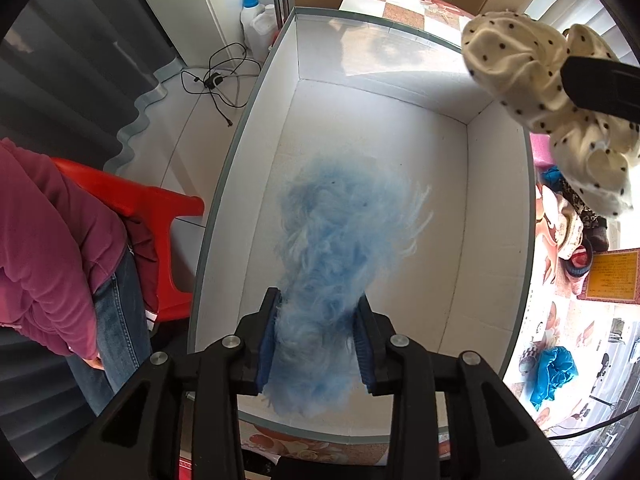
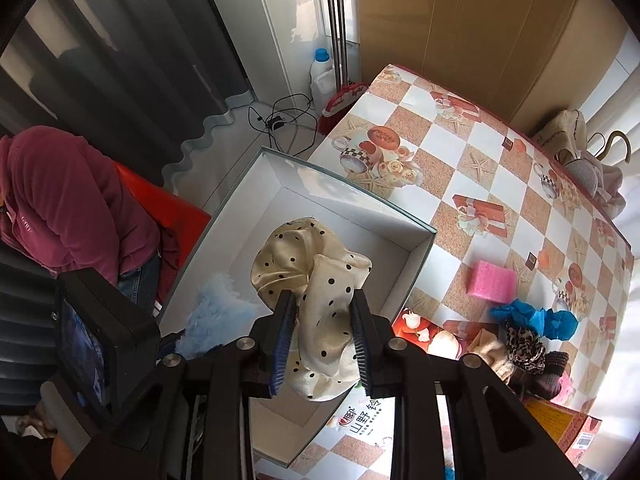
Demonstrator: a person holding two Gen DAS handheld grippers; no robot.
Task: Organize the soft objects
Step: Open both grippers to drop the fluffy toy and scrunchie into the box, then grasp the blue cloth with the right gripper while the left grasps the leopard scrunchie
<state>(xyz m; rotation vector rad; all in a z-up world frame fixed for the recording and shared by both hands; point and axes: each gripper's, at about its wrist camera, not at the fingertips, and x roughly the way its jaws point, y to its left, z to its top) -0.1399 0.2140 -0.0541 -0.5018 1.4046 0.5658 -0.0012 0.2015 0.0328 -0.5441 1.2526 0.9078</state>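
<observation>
A fluffy pale-blue fibre tuft (image 1: 328, 264) is pinched between the pads of the left gripper (image 1: 316, 344) and hangs ahead of it, above the floor of the white open cardboard box (image 1: 496, 128). A cream satin scrunchie with black dots (image 2: 316, 300) is clamped in the right gripper (image 2: 320, 344), likewise over the box. Both items are judged light, limp and compressible; the satin is probably slippery, so a grip across bunched folds is advised.
</observation>
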